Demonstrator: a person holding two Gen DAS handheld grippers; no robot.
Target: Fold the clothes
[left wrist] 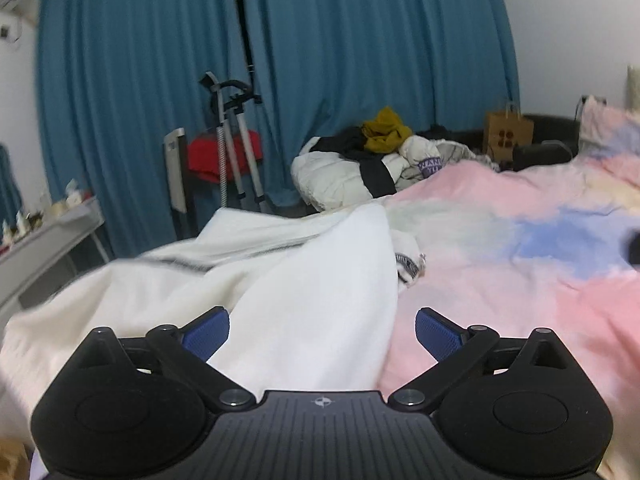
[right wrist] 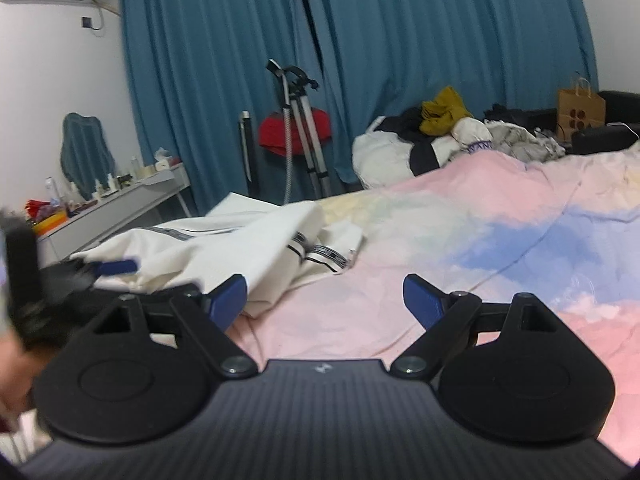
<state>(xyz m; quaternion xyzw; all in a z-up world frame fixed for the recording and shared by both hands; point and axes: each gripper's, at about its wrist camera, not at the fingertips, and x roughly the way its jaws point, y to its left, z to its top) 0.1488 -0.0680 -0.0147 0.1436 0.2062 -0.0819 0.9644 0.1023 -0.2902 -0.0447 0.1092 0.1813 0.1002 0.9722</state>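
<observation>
Blue pads on both sets of tongs, two grippers total, one per hand. The left gripper (left wrist: 322, 330) has its jaws spread wide with nothing pinched; a fold of the white garment (left wrist: 280, 280) rises between the pads without being pressed by either. The right gripper (right wrist: 324, 300) is wide open too, with only bare bedspread between its pads. Its left pad sits just beside the garment's near edge, can't tell if it's actually touching.

One garment being worked on: white, crumpled, with dark striped trim. It's lying on the left part of the bed, and its long side runs from near left toward far right, with the striped band end (right wrist: 324, 258) pointing right toward the middle of the bed. From the right wrist view it's left of and a bit beyond the right gripper, and the left gripper shows up blurred at its left edge.

Everything's on one pastel pink-and-blue bedspread (left wrist: 500, 280). At the far end there's one pile of other clothes (left wrist: 360, 160) with a mustard piece on top, and one brown paper bag (left wrist: 506, 136) to the right of it. Behind that, two teal curtains (left wrist: 160, 80), one tripod (left wrist: 236, 140), and one grey desk (right wrist: 132, 200) on the left.
</observation>
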